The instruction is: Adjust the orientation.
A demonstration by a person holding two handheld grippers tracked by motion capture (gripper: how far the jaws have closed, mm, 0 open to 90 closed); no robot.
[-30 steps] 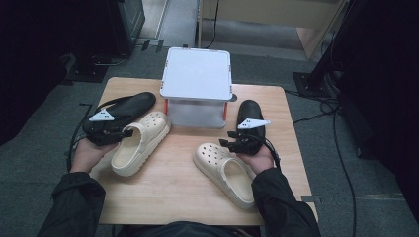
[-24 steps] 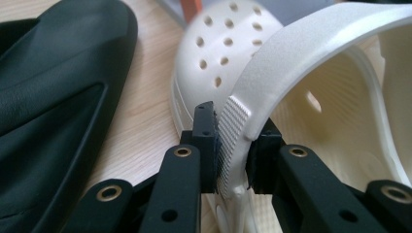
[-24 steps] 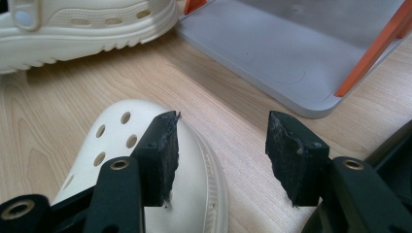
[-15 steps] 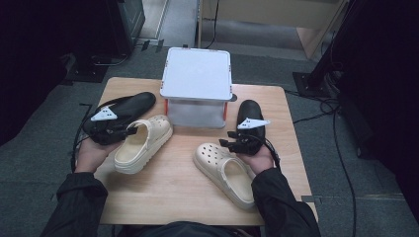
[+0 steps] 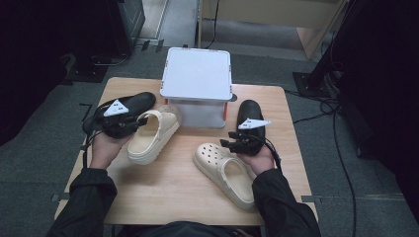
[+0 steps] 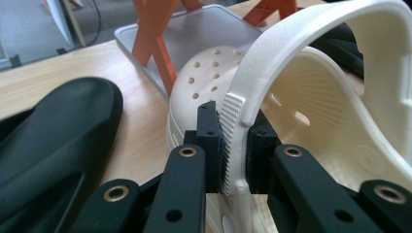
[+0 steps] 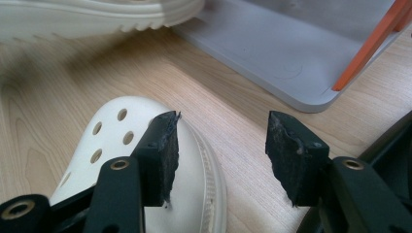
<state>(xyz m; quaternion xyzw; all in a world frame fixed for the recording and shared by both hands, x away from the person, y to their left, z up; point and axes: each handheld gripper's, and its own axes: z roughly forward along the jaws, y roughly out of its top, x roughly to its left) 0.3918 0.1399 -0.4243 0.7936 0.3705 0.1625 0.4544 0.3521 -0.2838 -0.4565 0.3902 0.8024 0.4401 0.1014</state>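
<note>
My left tongs [image 6: 232, 145] are clamped on the heel strap [image 6: 235, 111] of the cream clog [image 5: 150, 134], pads pinching the ribbed end of the strap near its rivet. That clog sits left of centre on the counter [image 5: 163, 192], toe tucked under the white stand [image 5: 198, 74] with orange legs [image 6: 158, 46], and looks tilted, heel end raised in my grip.

Risks from here:
- The strap pivots on its rivet, so the shoe could swing or droop under the tongs and I would lose control of the toe.
- The grip is thin, on the strap edge only; a quick lift could let it slide out of the pads.
- The toe is close to an orange leg, so pushing forward could snag it or shove the stand.
- The black clog [image 5: 129, 104] lies just beside my left tongs, under the hand; dragging sideways may knock it.

My right tongs [image 7: 221, 158] stand wide, holding nothing, hovering over the toe of the second cream clog [image 5: 225, 173] at the near right. If they close here they hit the rounded toe top, with a likely slip. Another black clog [image 5: 249, 112] sits just behind that hand, easy to bump.
</note>
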